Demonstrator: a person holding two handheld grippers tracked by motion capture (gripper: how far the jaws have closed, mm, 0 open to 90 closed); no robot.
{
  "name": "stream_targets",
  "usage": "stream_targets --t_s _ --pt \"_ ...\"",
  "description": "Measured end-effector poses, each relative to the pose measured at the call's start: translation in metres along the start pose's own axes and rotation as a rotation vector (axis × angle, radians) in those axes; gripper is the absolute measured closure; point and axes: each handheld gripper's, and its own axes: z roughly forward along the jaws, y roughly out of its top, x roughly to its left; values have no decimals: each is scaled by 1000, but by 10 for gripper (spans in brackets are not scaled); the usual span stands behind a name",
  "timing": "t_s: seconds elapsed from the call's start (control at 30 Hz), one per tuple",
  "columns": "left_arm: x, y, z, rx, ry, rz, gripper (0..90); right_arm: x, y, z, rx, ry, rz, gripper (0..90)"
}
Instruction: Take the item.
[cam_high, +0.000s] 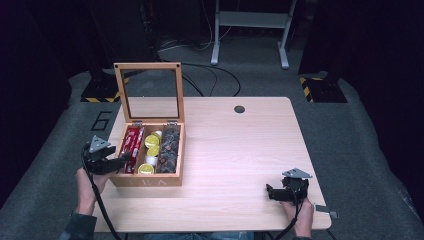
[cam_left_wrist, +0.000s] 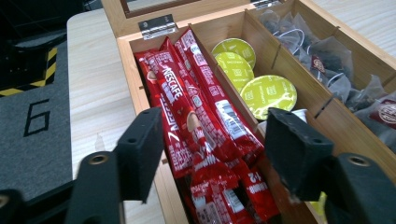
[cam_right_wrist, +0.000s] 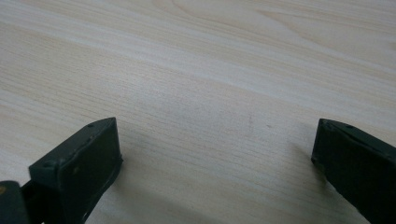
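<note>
A wooden box (cam_high: 148, 180) with its glass lid raised stands at the table's left. Its left compartment holds red Nescafe sachets (cam_left_wrist: 196, 126), the middle one yellow-green capsules (cam_left_wrist: 268, 91), the right one dark tea bags (cam_left_wrist: 341, 70). My left gripper (cam_high: 121, 160) hangs open over the box's front left corner, its jaws either side of the sachets (cam_high: 132, 145) with nothing held. Near the table's front right corner my right gripper (cam_high: 270, 192) stands open above bare wood (cam_right_wrist: 210, 93).
The box lid (cam_high: 150, 92) stands upright behind the compartments. A dark round grommet (cam_high: 239, 109) sits at the table's far edge. A white frame's legs (cam_high: 250, 30) stand on the floor beyond. Floor mat shows a "6" (cam_left_wrist: 37, 116).
</note>
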Motion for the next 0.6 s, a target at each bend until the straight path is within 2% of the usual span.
stream_targets --t_s 0.3,0.47,0.5,0.6 --pt "6 3 12 31 22 -22 555 0 0 0 0 0 0 4" --pt "6 3 18 38 39 -34 595 0 0 0 -2 -1 9 12" --pt "7 4 18 58 36 -30 603 1 0 0 -1 -2 15 14" --pt "6 3 21 45 41 -41 621 1 0 0 -2 -2 15 14"
